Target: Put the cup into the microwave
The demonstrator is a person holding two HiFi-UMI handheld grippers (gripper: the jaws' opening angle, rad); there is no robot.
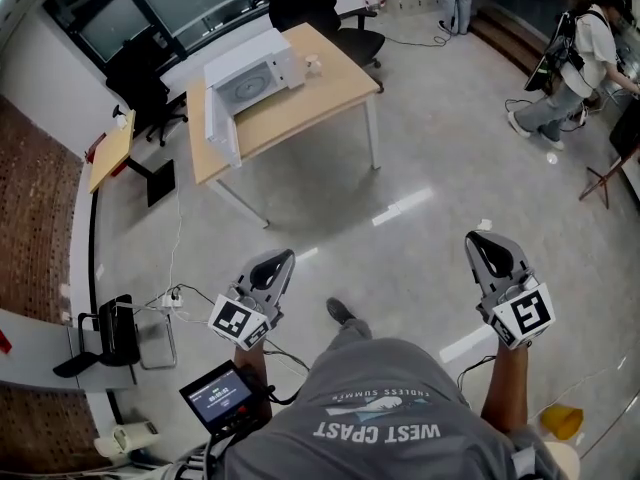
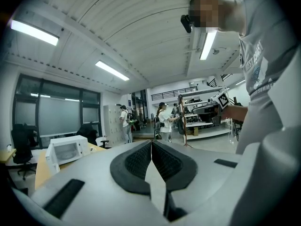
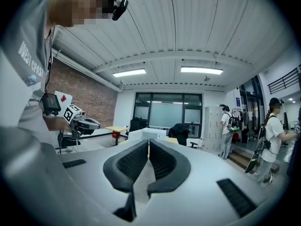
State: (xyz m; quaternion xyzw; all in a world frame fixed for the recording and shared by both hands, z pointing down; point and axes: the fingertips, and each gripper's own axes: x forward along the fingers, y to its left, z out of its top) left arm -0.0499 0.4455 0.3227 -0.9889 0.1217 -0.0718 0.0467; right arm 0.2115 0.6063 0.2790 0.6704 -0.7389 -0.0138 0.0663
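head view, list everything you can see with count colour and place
table: one, light wood top, white legs, upper middle of the floor
microwave: one, white, on the table's left part
cup: one, pale, on the table, right of the microwave
office chairs: at least two, black, behind the table
side desk: one, yellowish top, left of the table
bystander: one, light top, bent over at upper right
yellow object: one, on the floor at lower right, kind unclear
left claw: one, grey with black pads, shut and empty, lower left
right claw: one, grey with black pads, shut and empty, lower right
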